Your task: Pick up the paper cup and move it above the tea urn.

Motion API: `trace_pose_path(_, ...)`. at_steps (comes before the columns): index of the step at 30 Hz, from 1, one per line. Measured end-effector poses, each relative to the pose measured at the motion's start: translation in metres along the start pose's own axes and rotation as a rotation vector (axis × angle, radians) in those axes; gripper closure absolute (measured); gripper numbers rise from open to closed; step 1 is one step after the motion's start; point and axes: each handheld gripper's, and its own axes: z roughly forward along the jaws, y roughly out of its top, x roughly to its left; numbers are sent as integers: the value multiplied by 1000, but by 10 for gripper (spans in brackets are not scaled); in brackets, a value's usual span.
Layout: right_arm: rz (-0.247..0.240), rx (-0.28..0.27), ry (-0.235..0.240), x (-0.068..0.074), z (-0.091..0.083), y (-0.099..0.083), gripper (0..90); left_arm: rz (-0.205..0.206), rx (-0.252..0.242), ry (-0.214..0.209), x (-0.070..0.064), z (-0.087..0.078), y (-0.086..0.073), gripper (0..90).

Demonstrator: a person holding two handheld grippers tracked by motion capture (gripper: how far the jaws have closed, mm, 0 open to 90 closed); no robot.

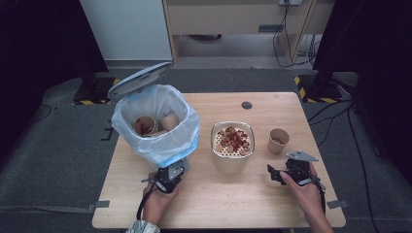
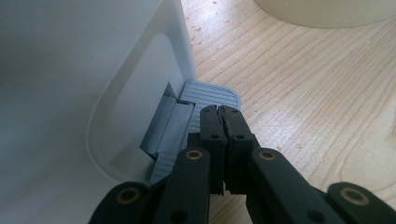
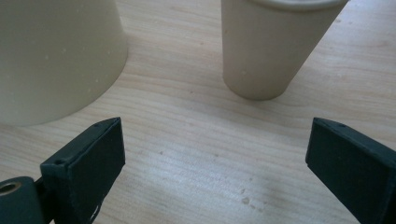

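A white pedal bin [image 1: 154, 121] with a pale blue bag stands at the table's left, its lid [image 1: 138, 79] tilted open. Inside lie two paper cups [image 1: 145, 125]. My left gripper [image 1: 171, 171] sits at the bin's foot. In the left gripper view it [image 2: 219, 112] is shut and empty, its tips resting on the grey ribbed pedal [image 2: 212, 93]. A beige bowl [image 1: 232, 141] of red and pale bits stands mid-table, and a small paper cup [image 1: 278, 141] to its right. My right gripper [image 1: 283, 168] is open, low over the wood. It [image 3: 215, 149] faces the gap between the bowl [image 3: 56, 56] and the cup [image 3: 271, 51].
The wooden table [image 1: 218, 204] has bare wood along its front edge and a round cable hole [image 1: 247, 105] at the back. Crumbs dot the wood near the right gripper. Dark stands and cables sit on the floor behind the table.
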Motion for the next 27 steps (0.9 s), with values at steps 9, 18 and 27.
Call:
trace_pose_path(9, 47, -26, 7, -8, 5, 14, 50, -3, -1, -3, 0, 0, 0, 876)
trace_pose_path(18, 37, -17, -43, -10, 12, 28, 72, -3, -3, -5, 0, 0, -1, 876)
trace_pose_path(27, 69, -50, -80, -20, 38, 42, 129, 1, -2, -3, 0, 0, 0, 876)
